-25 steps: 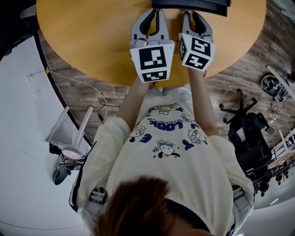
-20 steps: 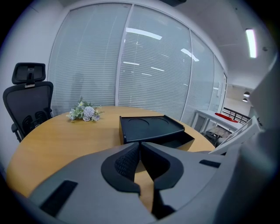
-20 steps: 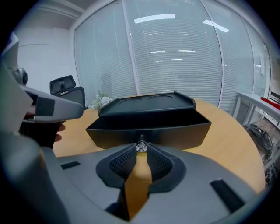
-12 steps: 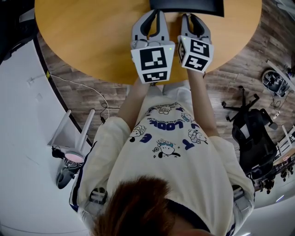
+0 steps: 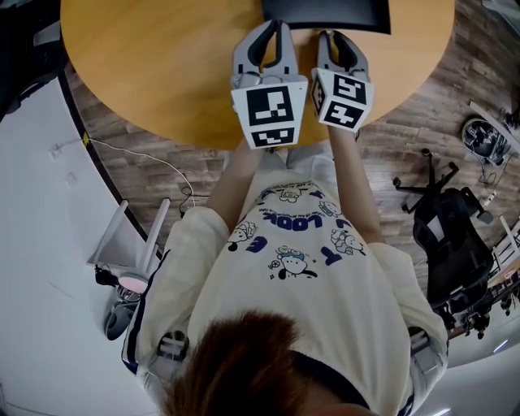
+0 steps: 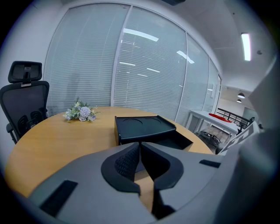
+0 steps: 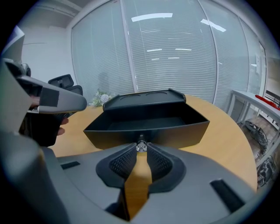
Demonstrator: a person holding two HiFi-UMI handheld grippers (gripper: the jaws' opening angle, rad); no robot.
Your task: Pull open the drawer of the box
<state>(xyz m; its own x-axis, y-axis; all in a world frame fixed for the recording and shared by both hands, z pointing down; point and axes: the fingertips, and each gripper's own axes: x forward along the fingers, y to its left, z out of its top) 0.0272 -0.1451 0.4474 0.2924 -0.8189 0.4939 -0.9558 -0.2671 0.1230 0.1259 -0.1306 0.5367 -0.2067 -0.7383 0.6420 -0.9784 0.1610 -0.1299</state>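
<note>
The black box (image 7: 144,99) stands on the round wooden table (image 5: 162,73), and its drawer (image 7: 148,124) is pulled out towards me, empty inside. My right gripper (image 7: 141,148) is shut on the small metal knob (image 7: 141,144) at the middle of the drawer front. In the head view only the box's near part (image 5: 325,12) shows at the top edge, with my right gripper (image 5: 329,34) reaching up to it. My left gripper (image 6: 140,145) is shut on nothing, short of the box (image 6: 142,127) and to the left of the open drawer (image 6: 177,141). It sits beside the right gripper (image 5: 275,26).
A small bunch of flowers (image 6: 81,112) lies on the table beyond the box. A black office chair (image 6: 24,105) stands behind the table's far left; another chair (image 5: 447,236) is on the floor to my right. A cable (image 5: 154,154) runs over the wooden floor.
My right gripper has come back a little towards me while still on the knob. The left gripper has barely moved.
</note>
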